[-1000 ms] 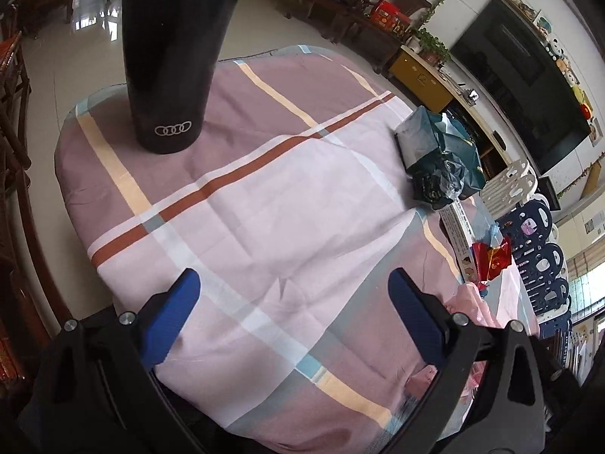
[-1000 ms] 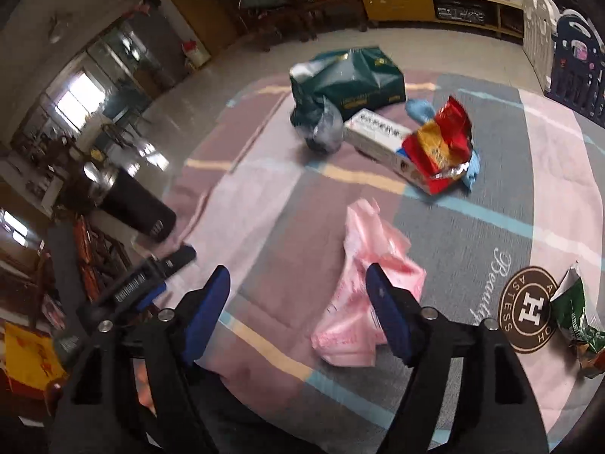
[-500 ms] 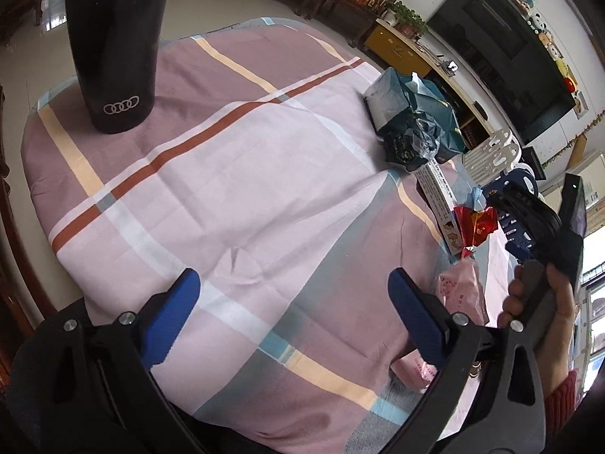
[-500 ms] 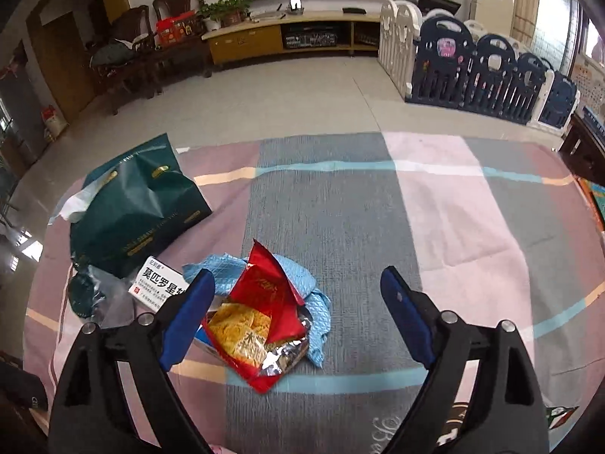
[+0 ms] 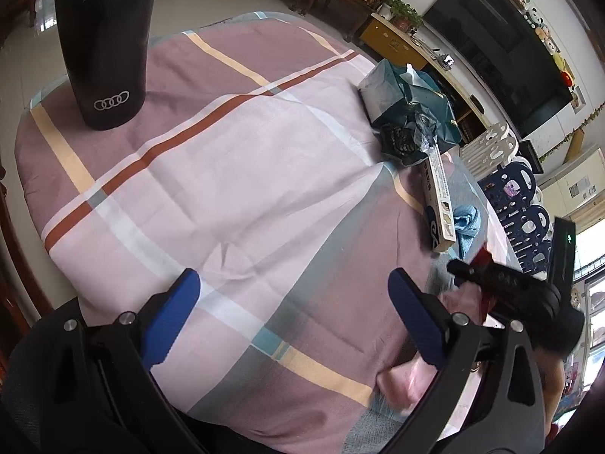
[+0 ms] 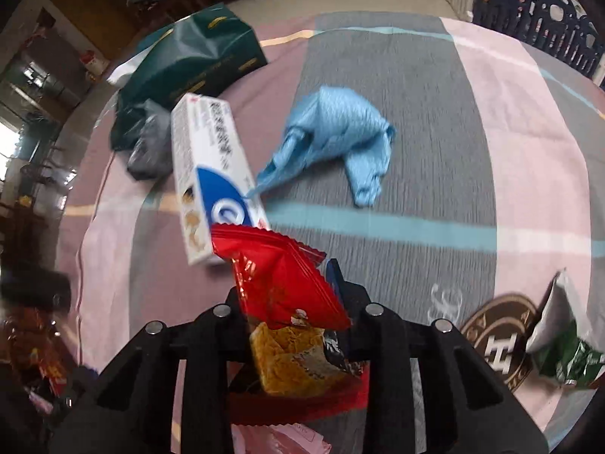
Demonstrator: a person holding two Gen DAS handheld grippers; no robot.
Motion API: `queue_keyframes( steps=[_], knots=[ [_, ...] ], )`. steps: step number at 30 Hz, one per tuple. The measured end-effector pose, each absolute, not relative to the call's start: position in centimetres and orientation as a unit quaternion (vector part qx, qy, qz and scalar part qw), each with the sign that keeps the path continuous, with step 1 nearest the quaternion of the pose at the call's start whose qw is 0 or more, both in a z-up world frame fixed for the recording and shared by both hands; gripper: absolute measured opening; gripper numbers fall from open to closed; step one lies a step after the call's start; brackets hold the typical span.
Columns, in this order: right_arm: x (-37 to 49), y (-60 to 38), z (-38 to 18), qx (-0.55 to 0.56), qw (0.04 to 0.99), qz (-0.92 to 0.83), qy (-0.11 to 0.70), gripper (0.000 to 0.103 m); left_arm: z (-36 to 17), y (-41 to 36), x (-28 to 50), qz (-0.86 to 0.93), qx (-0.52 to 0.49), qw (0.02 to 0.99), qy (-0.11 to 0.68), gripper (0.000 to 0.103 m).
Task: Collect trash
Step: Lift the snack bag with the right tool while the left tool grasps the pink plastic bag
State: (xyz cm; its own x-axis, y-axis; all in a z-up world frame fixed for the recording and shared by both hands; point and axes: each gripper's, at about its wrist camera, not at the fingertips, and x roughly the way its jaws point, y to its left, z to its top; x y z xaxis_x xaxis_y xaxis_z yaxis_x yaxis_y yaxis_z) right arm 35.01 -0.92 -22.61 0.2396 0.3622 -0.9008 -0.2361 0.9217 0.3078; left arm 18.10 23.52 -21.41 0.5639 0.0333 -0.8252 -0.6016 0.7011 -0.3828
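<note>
1. At the upper left of the left wrist view, a black tumbler stands upright on the striped cloth covering the worktop.
2. Your left tongs sit at the bottom centre of that view, spread wide with only bare cloth between the blue pads.
3. Toward the upper right, a dark green bag lies beside a long white box, with a blue glove just past the box.
4. At the right edge, your right tongs reach down over the trash.
5. In the right wrist view, the green bag is upper left and the white box is left of centre.
6. The red snack wrapper is at lower centre, between your right tongs; they are closing and pinch it.
7. The blue glove lies centre right, apart from the wrapper.
8. A green-and-white packet rests at the lower right edge.
</note>
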Motion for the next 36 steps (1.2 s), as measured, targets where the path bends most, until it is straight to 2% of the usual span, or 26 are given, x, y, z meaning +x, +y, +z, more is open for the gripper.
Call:
queue_keyframes(
  steps=[4,8,12,16,17,18,21,24,36],
  knots=[
    [31.3,-4.6,-20.9,0.082,0.802,0.181,0.564,0.032,-20.7,22.7,18.2,0.167,-0.320,0.832,0.421,0.099],
    [27.6,-9.7,-18.3,0.109,0.841,0.139,0.512,0.032,-19.1,19.1,19.3,0.053,-0.278,0.854,0.435,0.099],
    [23.5,-13.7,-16.8,0.141,0.859,0.114,0.478,0.032,-18.6,12.8,20.0,-0.041,-0.190,0.857,0.477,0.099],
    [20.7,-15.0,-17.1,0.145,0.857,0.112,0.482,0.032,-20.8,8.2,20.0,-0.020,-0.083,0.845,0.527,0.098],
    [20.3,-15.2,-17.4,0.148,0.853,0.113,0.487,0.032,-21.3,7.6,20.0,-0.017,-0.064,0.842,0.536,0.088],
    [20.1,-15.2,-17.7,0.151,0.851,0.114,0.490,0.032,-21.5,7.3,20.0,-0.021,-0.055,0.839,0.541,0.070],
    [19.2,-15.0,-18.1,0.145,0.848,0.115,0.497,0.032,-21.2,7.4,19.8,-0.042,-0.067,0.843,0.533,0.048],
    [18.7,-14.5,-18.0,0.142,0.848,0.117,0.497,0.032,-20.9,7.6,19.5,-0.031,-0.069,0.849,0.524,0.036],
    [13.4,-18.8,-13.0,0.148,0.881,0.102,0.438,0.032,-15.1,6.9,15.4,0.037,-0.070,0.899,0.430,0.030]
  ],
)
